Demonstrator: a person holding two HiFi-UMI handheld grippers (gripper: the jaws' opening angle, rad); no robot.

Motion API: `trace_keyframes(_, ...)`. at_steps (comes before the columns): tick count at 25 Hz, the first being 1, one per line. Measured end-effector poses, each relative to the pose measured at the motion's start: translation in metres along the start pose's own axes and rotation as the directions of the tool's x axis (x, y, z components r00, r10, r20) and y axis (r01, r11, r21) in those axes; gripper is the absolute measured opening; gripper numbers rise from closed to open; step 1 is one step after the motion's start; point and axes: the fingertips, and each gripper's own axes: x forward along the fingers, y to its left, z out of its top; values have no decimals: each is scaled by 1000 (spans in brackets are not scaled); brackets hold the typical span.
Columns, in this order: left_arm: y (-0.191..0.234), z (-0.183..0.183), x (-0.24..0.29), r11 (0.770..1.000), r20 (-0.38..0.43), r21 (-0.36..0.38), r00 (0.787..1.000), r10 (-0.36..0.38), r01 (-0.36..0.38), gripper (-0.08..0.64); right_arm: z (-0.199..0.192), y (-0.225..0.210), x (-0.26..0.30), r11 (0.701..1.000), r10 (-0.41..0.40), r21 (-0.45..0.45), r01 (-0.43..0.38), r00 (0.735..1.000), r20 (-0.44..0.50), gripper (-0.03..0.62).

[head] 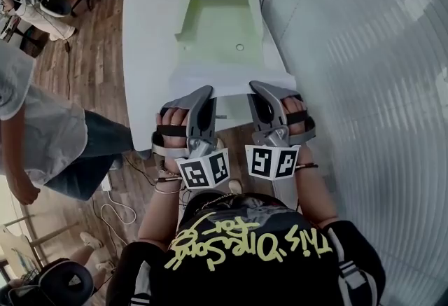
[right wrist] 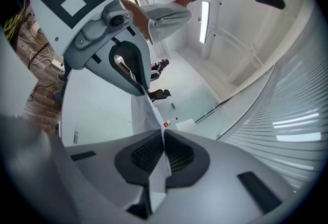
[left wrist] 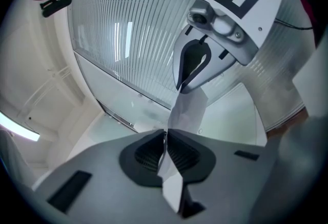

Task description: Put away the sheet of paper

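At the table (head: 150, 31) edge, paper (head: 234, 77) tight in left gripper (head: 208, 90), right gripper (head: 254, 85).

- The left gripper (head: 207, 92) points forward, away from the body, its jaws pressed together on the near edge of the sheet of paper (head: 231, 79).
- The right gripper (head: 256, 86) lies alongside it, apart but near, its jaws pinching the same edge.
- The left hand (head: 171, 131) and the right hand (head: 297, 119) each grasp a handle under a dark strap, with the forearms bent close to the chest.

Head view looks down; gripper views (close-in) face each other, seemingly over the table (head: 150, 31).
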Motion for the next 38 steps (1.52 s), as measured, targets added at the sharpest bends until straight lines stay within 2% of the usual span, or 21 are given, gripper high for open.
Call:
trace_keyframes(19, 8, -42, 65, 998, -5, -11, 998, -56, 56, 21, -11, 0, 78, 999, 39, -1, -39, 998, -49, 8)
trace_keyframes(29, 4, -35, 92, 996, -26, 4, 996, -87, 87, 21, -35, -7, 95, 997, 82, 3, -82, 994, -68, 8)
trace_keyframes(38, -18, -49, 109, 993, -46, 18, 992, -118, 119, 22, -55, 15, 114, 994, 110, 24, -108, 991, -76, 8)
